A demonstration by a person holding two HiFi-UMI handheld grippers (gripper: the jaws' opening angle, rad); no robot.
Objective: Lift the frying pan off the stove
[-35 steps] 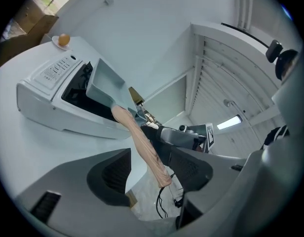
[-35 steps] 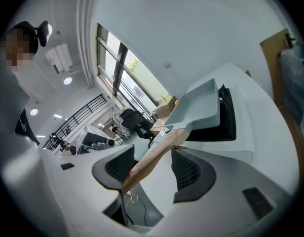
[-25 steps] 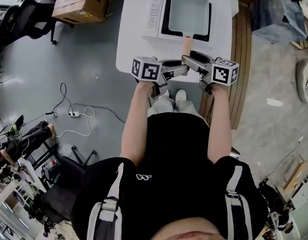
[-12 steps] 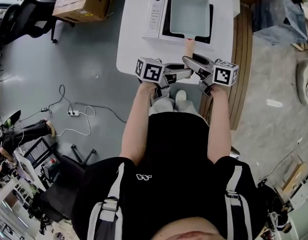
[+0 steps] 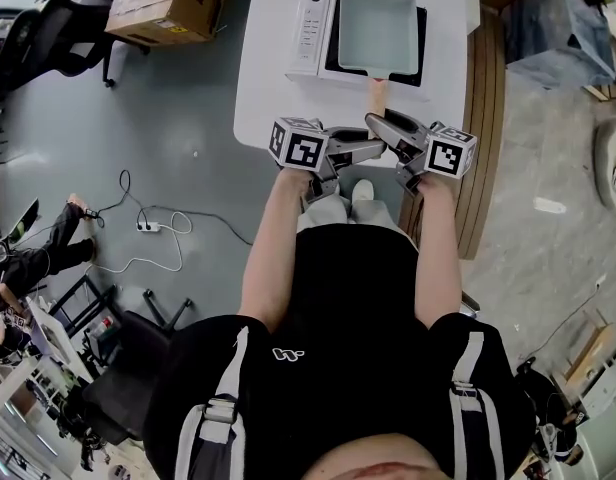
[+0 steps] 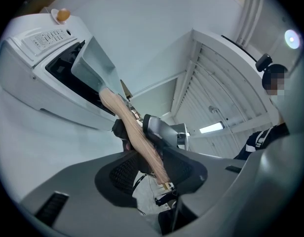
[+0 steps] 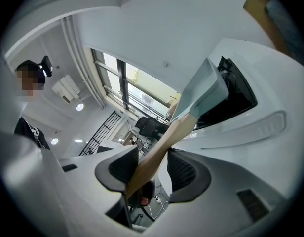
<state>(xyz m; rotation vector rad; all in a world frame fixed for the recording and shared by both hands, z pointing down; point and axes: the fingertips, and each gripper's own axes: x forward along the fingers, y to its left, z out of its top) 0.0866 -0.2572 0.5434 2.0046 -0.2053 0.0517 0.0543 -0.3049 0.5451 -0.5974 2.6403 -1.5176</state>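
While the person stood at the white table (image 5: 260, 88), the pale grey-green square frying pan (image 5: 378, 30) was resting on the black glass top of a white electric stove (image 5: 310, 28), and its light wooden handle (image 5: 376, 93) pointed back toward the person's body. Both tools met at this handle, one from each side. In the left gripper view, the left gripper (image 6: 153, 168) had the handle between its two dark ribbed pads. The jaws stood a moderate way apart and the pads pressed on the wood from both sides, near the free end of the handle. In the right gripper view, the right gripper (image 7: 152, 168) also had the handle between its jaws, and these jaws were closing. The wood lay along one pad, but a narrow gap was visible before the other pad (so this side did not have a real hold yet). In both gripper views the pan sat flat on the stove, with the row of buttons of the stove beside it. A brown cardboard box (image 5: 168, 3) lay on the grey floor, well apart from the table.
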